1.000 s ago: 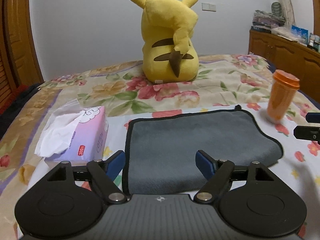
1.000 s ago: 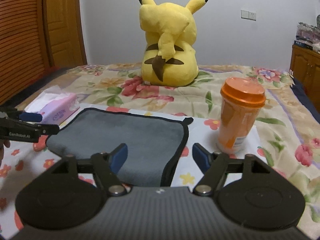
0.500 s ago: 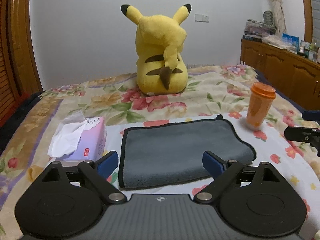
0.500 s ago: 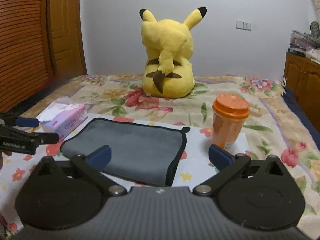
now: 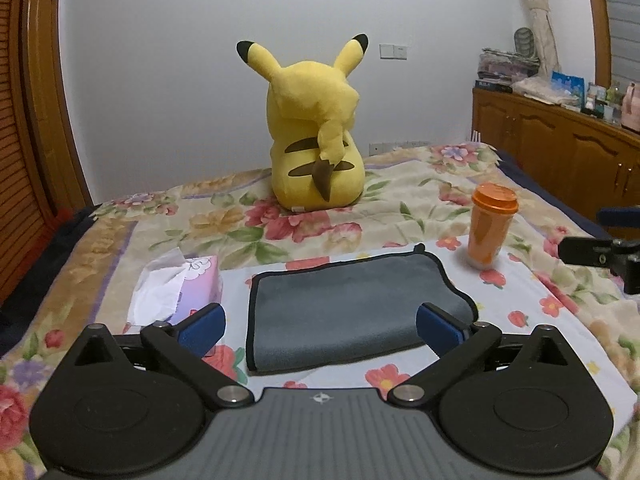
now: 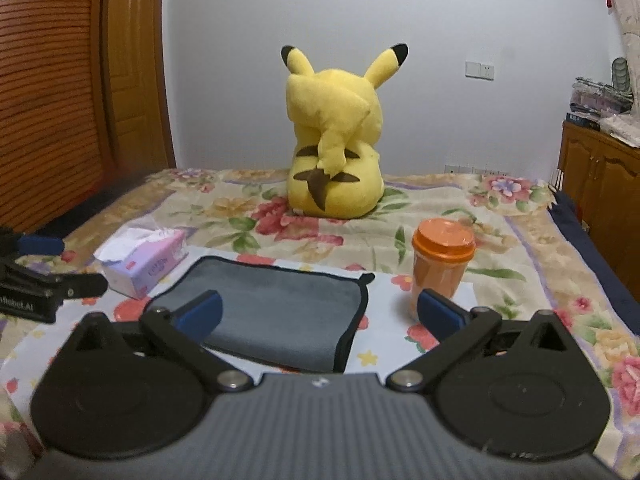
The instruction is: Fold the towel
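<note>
The grey towel (image 5: 352, 312) lies flat and already folded on the flowered bedspread (image 5: 280, 232), straight ahead of both tongs and touched by neither. Seen from the left gripper (image 5: 320, 326), whose blue pads (image 5: 202, 328) stand wide apart with nothing between them, the towel fills the gap between the fingers; its long axis runs crosswise, from the left finger's side to the right finger's side, with the black-bound edge along its left end and near side and the rounded folded end toward the right. A small black loop sticks up at its far right corner. From the right gripper (image 6: 318, 312), likewise spread open and holding nothing, the towel (image 6: 276, 308) sits ahead and to the left of centre, its long axis slanting from near right to far left, the loop corner at the far right. The orange cup (image 6: 442, 268) stands upright just beyond the right finger of the right gripper, beside the towel's right end but apart from it. A tissue box (image 5: 180, 292) lies beyond the left gripper's left finger, just beside the towel's left end. Farther ahead of both tongs, a yellow plush toy (image 5: 316, 140) sits upright with its back to the cameras. A wooden cabinet (image 5: 560, 148) stands off to the right.
</note>
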`<action>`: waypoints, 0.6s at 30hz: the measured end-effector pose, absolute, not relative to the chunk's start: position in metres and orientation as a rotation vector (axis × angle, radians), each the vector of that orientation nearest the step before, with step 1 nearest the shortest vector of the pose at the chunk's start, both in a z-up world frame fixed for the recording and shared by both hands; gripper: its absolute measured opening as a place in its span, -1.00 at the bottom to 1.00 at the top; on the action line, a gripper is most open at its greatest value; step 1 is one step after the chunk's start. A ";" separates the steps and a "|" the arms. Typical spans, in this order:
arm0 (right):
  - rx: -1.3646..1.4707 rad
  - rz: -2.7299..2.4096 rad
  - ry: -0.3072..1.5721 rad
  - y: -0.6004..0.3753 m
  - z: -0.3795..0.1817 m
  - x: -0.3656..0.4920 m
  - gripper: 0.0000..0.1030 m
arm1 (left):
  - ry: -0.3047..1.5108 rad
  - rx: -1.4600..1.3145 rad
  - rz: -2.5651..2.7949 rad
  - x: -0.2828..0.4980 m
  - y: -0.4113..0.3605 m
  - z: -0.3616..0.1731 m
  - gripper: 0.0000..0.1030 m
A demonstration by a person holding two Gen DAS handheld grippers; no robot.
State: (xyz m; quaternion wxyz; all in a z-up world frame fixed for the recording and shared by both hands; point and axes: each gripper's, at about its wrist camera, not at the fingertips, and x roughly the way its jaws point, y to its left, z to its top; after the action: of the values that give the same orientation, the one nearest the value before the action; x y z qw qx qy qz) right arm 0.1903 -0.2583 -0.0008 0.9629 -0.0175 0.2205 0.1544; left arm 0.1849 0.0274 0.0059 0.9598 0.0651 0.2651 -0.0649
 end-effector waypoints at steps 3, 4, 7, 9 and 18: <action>-0.035 0.316 0.431 -0.259 0.009 0.180 1.00 | 0.531 0.107 -0.153 0.174 0.025 0.016 1.00; -0.035 0.317 0.426 -0.260 0.013 0.176 1.00 | 0.527 0.097 -0.156 0.170 0.024 0.020 1.00; -0.032 0.319 0.410 -0.262 0.023 0.165 1.00 | 0.512 0.094 -0.151 0.158 0.020 0.029 1.00; -0.027 0.319 0.400 -0.263 0.028 0.159 1.00 | 0.501 0.102 -0.145 0.150 0.016 0.036 1.00; -0.032 0.329 0.365 -0.265 0.046 0.133 1.00 | 0.485 0.114 -0.128 0.122 0.013 0.057 1.00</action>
State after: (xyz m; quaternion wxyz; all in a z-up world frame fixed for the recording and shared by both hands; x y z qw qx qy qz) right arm 0.1333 -0.2652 0.0457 0.9698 -0.0160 0.1808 0.1631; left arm 0.1221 0.0130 0.0569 0.9671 0.0565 0.2396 -0.0634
